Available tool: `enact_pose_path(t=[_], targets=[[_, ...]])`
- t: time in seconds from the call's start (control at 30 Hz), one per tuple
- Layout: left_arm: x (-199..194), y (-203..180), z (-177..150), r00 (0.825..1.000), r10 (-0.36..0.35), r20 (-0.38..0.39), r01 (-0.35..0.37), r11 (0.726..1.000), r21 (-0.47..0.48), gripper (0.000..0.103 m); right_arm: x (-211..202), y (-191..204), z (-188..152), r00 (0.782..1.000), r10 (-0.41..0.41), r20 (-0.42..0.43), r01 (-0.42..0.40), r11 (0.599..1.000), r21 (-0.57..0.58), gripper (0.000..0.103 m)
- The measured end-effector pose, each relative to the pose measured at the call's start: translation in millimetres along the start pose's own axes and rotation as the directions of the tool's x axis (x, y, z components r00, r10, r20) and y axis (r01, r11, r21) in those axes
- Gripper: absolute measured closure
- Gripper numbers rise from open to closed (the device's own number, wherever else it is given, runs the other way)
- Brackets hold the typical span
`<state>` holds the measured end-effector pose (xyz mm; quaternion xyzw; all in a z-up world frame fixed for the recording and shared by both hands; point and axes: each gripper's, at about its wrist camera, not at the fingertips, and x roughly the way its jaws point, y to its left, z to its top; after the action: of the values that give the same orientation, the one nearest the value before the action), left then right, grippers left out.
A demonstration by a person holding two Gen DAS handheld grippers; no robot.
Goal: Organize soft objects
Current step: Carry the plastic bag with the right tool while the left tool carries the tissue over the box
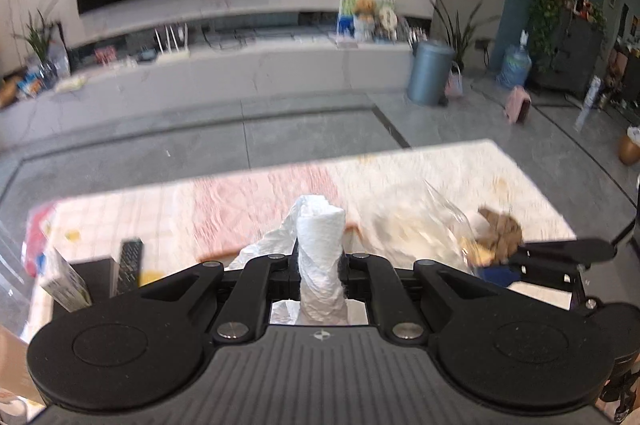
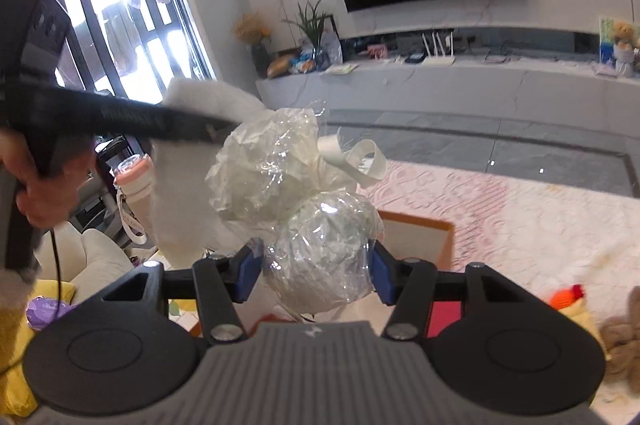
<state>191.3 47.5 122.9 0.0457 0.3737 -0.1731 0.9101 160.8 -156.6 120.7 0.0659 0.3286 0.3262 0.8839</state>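
The cellophane-wrapped bundle [image 2: 316,225] sits clamped in the right gripper [image 2: 316,267] above the pink rug [image 2: 500,209], the left gripper [image 1: 320,265] pinching a white cloth [image 1: 320,249] beside it; carry both level, without squeezing harder.

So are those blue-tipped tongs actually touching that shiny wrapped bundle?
Touching: the right wrist view shows both blue pads of the right tongs pressed against the wrapped bundle.

A black two-finger left gripper [image 1: 319,267] is pinching a twisted white paper towel [image 1: 320,257] upright above a pale pink and cream patterned rug [image 1: 280,193]. A black remote control [image 1: 129,261] is lying nearby, lower left.
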Motion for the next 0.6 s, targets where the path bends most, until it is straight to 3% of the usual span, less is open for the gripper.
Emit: enact_pose_path(t=[0.2,0.37,0.5,0.6], targets=[[56.8,24.3,-21.3,0.992,-0.013,-0.128,0.014,1.0,0.008,0.093,49.0,5.5,-6.5,0.992,-0.092,-0.085,0.087,0.994,-0.069,0.047],[90.5,47.5,-44.4,0.977,-0.018,-0.213,0.018,1.0,-0.006,0.093,80.6,-11.9,-18.7,0.982,-0.11,-0.154,0.106,0.994,-0.033,0.047],[117.5,47.9,-61.5,0.959,0.039,-0.28,-0.029,0.999,0.041,0.092,96.9,-20.5,-27.2,0.975,-0.126,-0.185,0.124,0.992,-0.021,0.047],[136.3,53.9,-71.6,0.952,0.077,-0.297,-0.08,0.997,0.004,0.09,106.4,-21.7,-29.8,0.97,-0.142,-0.196,0.139,0.99,-0.027,0.047]])
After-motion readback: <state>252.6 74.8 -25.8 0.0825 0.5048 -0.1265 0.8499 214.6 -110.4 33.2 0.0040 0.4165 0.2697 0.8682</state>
